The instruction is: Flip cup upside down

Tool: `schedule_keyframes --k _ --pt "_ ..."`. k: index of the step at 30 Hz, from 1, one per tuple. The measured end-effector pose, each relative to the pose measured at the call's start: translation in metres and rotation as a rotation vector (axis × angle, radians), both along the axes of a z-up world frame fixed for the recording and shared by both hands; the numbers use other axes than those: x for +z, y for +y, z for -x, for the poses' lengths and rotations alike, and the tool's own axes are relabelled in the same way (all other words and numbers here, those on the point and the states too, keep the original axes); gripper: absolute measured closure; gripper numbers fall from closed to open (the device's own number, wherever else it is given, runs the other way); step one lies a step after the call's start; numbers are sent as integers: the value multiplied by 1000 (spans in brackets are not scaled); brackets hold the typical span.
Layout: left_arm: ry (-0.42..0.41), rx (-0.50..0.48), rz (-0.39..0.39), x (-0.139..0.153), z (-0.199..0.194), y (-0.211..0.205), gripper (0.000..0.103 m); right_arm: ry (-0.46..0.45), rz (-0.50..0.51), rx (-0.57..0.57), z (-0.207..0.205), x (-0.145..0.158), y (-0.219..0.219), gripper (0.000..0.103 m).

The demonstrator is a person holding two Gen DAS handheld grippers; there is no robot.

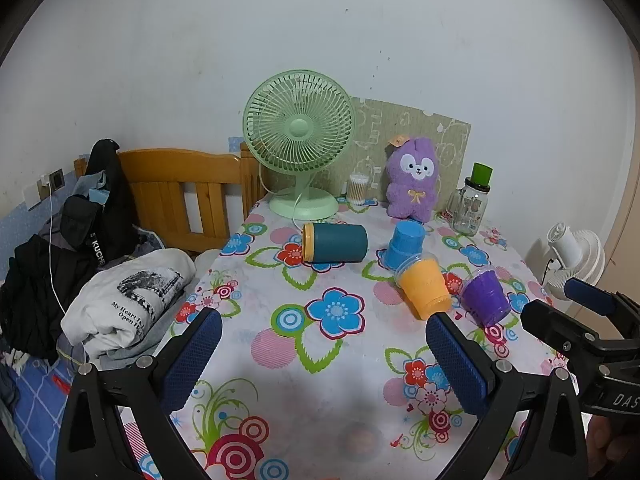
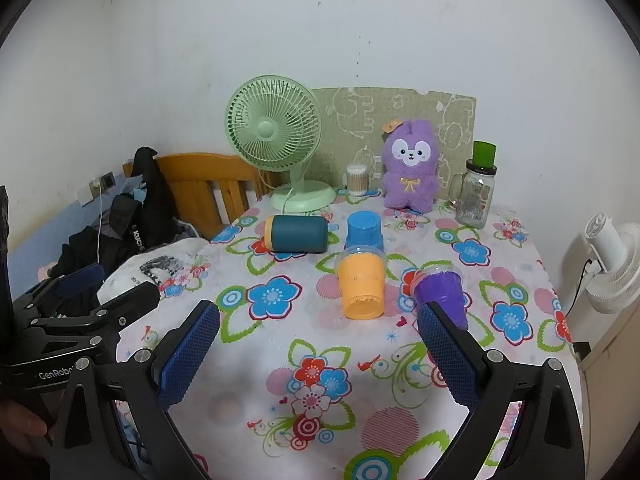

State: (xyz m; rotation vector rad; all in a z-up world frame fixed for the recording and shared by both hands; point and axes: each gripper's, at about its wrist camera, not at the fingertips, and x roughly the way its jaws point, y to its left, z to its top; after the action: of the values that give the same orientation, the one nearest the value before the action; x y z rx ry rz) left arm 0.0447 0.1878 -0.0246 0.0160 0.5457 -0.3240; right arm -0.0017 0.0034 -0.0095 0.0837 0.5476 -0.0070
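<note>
Four cups sit toward the middle of the table (image 2: 400, 380) with its flowered cloth. The orange cup (image 2: 362, 286) lies on its side, base toward the near edge, its rim touching the blue cup (image 2: 364, 232), which stands upside down behind it. The purple cup (image 2: 442, 294) lies tipped just beside the orange one, toward the right edge. The teal cup (image 2: 298, 234) lies on its side nearer the left edge. Both grippers hover over the near edge, jaws spread wide and holding nothing: the left gripper (image 1: 324, 356) and the right gripper (image 2: 318, 356). Along the far edge stand a green fan (image 2: 274, 132), a purple plush toy (image 2: 410, 168) and a glass jar (image 2: 476, 196).
</note>
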Motion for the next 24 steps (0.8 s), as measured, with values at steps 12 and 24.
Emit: schedule_keyframes --k 12,24 --pt "41 -11 -22 -12 -15 -3 0 49 -17 13 -21 -4 -9 3" --pt "76 -25 -67 -24 -74 -26 0 156 -17 -17 -99 -9 -49 3"
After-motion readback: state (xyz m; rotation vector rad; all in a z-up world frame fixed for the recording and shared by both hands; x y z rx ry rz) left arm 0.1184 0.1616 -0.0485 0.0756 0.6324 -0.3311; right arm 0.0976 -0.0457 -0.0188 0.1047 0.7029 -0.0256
